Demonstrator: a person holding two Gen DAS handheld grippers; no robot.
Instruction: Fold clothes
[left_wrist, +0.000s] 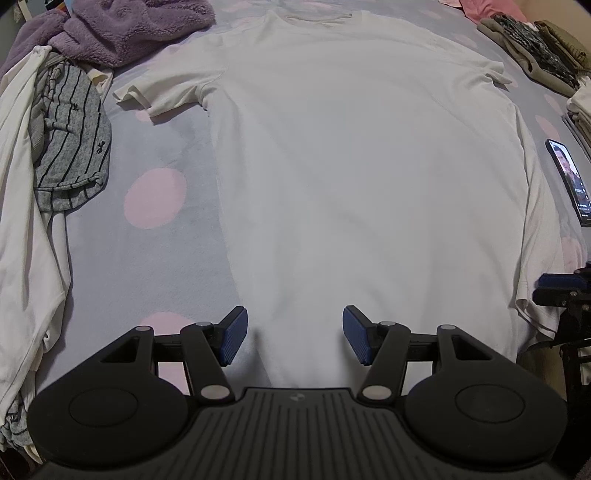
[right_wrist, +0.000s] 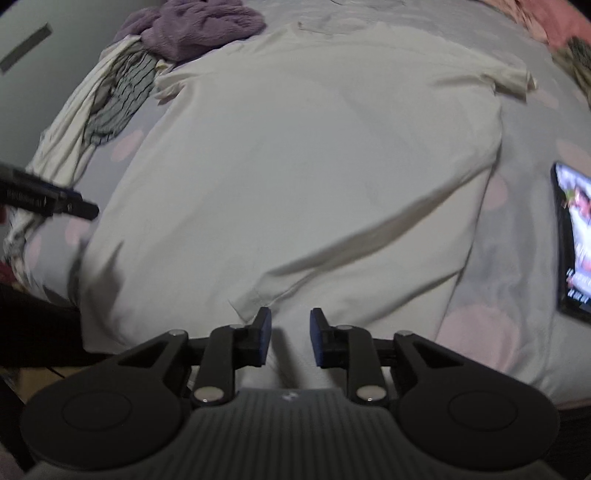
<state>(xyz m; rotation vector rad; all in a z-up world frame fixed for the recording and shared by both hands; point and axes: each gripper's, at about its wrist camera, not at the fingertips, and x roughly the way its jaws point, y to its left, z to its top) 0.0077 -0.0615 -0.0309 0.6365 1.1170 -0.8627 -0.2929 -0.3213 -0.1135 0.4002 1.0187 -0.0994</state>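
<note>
Left tool (left_wrist: 293, 334) open above white t-shirt (left_wrist: 351, 166); phone (left_wrist: 569, 181) text seemingly unreadable.

Room around my white T-shirt (left_wrist: 351, 166): open bedspread (left_wrist: 155, 258) on the left between shirt body and the white garment (left_wrist: 26, 221) draped along the left edge, room for my left gripper (left_wrist: 293, 336) there. Striped grey garment (left_wrist: 70, 147) and purple fleece (left_wrist: 125, 29) crowd the far-left corner by the sleeve. Right side is tighter: phone (right_wrist: 574, 240) lies near the shirt's edge, folded stack (left_wrist: 535, 48) at far right. My right gripper (right_wrist: 290, 338) sits at the hem, narrow gap.
</note>
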